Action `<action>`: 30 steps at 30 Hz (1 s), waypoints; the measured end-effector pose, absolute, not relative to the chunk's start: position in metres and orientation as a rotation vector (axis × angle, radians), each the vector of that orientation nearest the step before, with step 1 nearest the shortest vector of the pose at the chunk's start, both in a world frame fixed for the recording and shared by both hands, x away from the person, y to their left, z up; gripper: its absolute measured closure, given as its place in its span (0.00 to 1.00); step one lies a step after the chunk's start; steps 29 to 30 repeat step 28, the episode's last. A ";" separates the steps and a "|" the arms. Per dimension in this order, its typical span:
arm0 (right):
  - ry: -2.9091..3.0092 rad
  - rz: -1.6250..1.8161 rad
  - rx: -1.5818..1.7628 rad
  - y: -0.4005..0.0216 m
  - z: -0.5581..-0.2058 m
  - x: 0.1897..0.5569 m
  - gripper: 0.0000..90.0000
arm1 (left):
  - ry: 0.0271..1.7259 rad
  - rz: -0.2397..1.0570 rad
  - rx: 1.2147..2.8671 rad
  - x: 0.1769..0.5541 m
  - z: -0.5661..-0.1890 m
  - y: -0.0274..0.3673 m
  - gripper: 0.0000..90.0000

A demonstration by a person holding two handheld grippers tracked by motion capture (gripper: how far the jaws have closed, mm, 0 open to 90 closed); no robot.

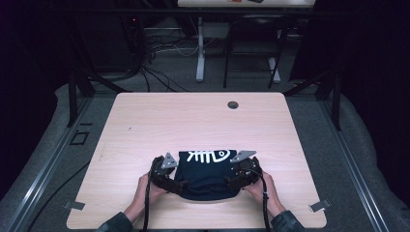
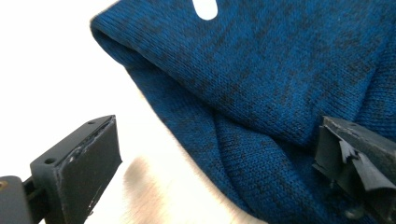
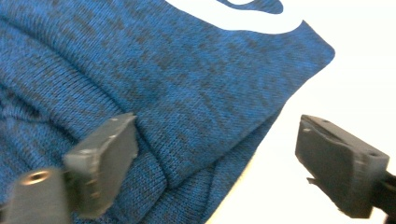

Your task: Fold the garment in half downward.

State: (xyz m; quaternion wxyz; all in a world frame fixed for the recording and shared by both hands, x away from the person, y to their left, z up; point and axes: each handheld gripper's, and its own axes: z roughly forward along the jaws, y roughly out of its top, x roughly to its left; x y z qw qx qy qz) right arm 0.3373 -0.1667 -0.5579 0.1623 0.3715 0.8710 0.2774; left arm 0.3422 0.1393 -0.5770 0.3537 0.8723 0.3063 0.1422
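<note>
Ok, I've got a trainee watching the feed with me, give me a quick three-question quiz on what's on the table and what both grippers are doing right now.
1. True or false: the left gripper has its jaws open around the edge of the blue knit garment.
2. Multiple choice: the white fish-bone print lies on the garment's A) near edge, by the person's hands, B) far edge, away from the person, C) underside.
3. Fill in: the right gripper stands at the garment's folded ____ edge, one jaw over the cloth and one over the bare table.

Key: 1 true; 2 B; 3 right.
</note>
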 end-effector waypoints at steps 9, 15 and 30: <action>2.451 0.901 1.092 -0.185 -0.541 0.324 0.03 | 0.839 0.372 2.208 0.334 -0.566 0.166 0.00; 2.412 0.899 1.132 -0.205 -0.539 0.318 0.03 | 0.875 0.386 2.200 0.336 -0.566 0.179 0.00; 2.380 0.827 1.241 -0.242 -0.556 0.319 0.04 | 0.995 0.377 2.221 0.360 -0.586 0.199 0.00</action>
